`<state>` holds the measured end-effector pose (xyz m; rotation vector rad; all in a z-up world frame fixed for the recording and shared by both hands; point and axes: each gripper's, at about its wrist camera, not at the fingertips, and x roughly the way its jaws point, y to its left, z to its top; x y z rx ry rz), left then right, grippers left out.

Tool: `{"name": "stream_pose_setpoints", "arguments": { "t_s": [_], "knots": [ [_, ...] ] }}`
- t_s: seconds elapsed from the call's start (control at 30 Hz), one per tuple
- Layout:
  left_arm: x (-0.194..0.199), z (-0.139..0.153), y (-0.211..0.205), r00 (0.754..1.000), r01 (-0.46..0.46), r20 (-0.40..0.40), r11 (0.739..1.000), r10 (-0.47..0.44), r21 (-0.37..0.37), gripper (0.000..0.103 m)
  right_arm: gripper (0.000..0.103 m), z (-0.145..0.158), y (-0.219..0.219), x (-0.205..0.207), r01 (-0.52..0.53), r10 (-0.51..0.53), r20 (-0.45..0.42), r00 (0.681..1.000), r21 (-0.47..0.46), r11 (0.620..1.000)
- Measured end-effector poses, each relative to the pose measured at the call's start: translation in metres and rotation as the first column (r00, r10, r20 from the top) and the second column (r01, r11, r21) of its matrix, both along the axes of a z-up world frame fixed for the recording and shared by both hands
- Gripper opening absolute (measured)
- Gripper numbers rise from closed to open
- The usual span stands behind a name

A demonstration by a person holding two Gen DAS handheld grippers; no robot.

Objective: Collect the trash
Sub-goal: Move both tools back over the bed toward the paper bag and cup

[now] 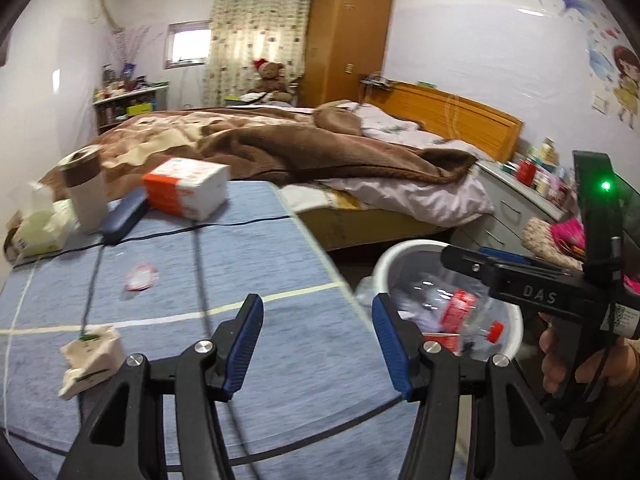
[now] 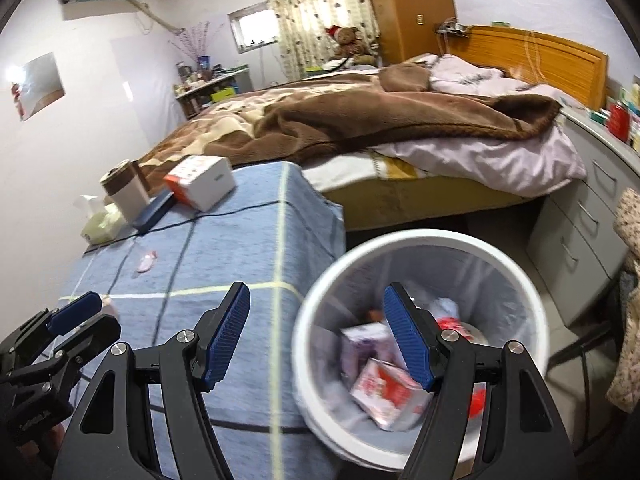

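Note:
A white trash bin point(image 2: 320, 292) lined with a clear bag stands on the floor right of the blue-clothed table point(image 1: 240, 264); it also shows in the left wrist view point(image 1: 384, 268). Red-and-white cartons point(image 2: 384, 392) and wrappers lie inside. My right gripper point(image 2: 316, 336) is open and empty above the bin's near rim. My left gripper point(image 1: 318, 348) is open and empty over the table's right edge. On the table lie a small pink-white wrapper point(image 1: 140, 277), also in the right wrist view point(image 2: 146, 261), and a crumpled tissue pack point(image 1: 90, 360).
At the table's far end stand a white-and-brown cup point(image 1: 86, 196), a tissue pack point(image 1: 36, 228), a dark blue case point(image 1: 124, 220) and an orange-white box point(image 1: 186, 188). A bed with a brown blanket point(image 1: 320, 148) lies behind. Grey drawers point(image 2: 592, 232) stand right of the bin.

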<state>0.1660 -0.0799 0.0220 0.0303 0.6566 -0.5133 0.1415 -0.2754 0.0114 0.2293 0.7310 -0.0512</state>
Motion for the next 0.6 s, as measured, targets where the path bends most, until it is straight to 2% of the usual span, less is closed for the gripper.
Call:
{"name": "stream_pose_setpoints", "arguments": {
  "t_s": [0.23,0.6],
  "knots": [
    [0.014,-0.007,0.055,0.994,-0.11,-0.013,0.994,0.11,-0.003,0.06,0.071,-0.003,0.038,0.024,-0.089,0.089,0.015,0.996,-0.004,0.996],
    [0.027,-0.014,0.117,0.977,-0.211,-0.008,0.976,0.211,0.05,0.064,0.071,-0.006,0.088,0.049,-0.212,0.212,0.019,0.977,-0.014,0.977]
  ]
}}
